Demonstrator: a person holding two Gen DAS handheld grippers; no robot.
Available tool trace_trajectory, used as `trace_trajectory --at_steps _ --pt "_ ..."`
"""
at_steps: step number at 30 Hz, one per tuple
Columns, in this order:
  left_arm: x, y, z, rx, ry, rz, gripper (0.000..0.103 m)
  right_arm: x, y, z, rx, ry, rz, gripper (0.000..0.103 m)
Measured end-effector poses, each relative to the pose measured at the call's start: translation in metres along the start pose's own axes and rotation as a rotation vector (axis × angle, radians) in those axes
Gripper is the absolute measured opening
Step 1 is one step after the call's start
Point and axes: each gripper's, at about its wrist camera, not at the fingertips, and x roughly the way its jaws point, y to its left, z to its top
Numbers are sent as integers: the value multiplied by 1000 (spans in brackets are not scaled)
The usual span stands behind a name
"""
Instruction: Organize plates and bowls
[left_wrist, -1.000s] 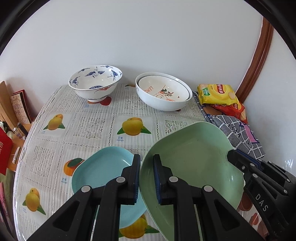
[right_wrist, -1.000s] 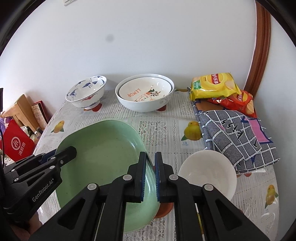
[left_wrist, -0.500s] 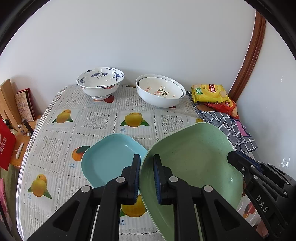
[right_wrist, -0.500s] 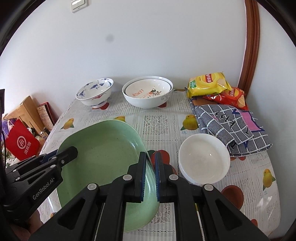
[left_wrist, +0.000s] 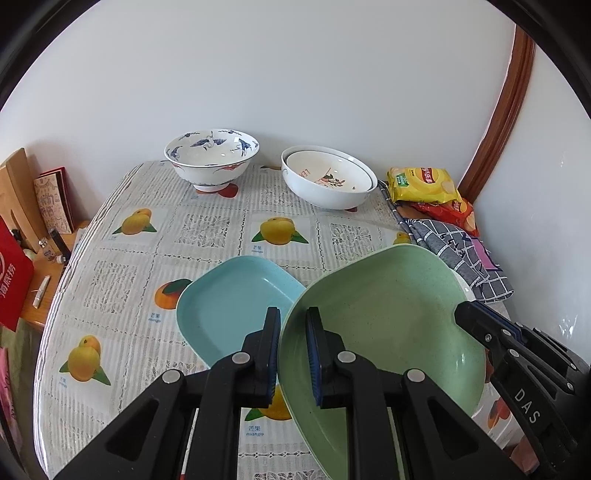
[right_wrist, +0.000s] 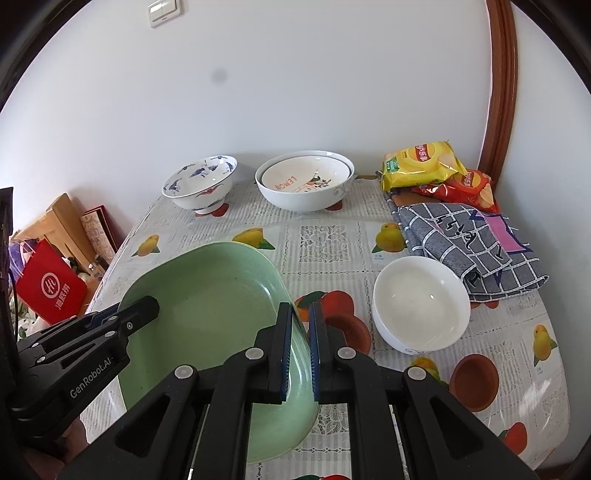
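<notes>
The green plate hangs tilted above the near edge of the counter, carried between both claws: the left claw is clamped on its left rim, the right claw on its right rim, each with its pads pressed to the plate wall. Over the last second the plate has been drawn back from the far wall toward the near edge and raised a touch, so more of the patterned cloth now shows beyond it and the small white bowl sits fully clear at its right. Just left of it and below lies the blue plate, near the front edge; I'd judge the green one is being repositioned to stack with it. Along the far edge stand the blue-patterned bowl and the nested white bowls, already paired. In the far right corner are snack bags and a checked cloth
</notes>
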Motion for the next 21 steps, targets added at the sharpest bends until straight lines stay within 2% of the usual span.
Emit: trace_trajectory --at_steps 21 --pt "9 8 5 -14 9 32 14 17 7 5 -6 15 27 9"
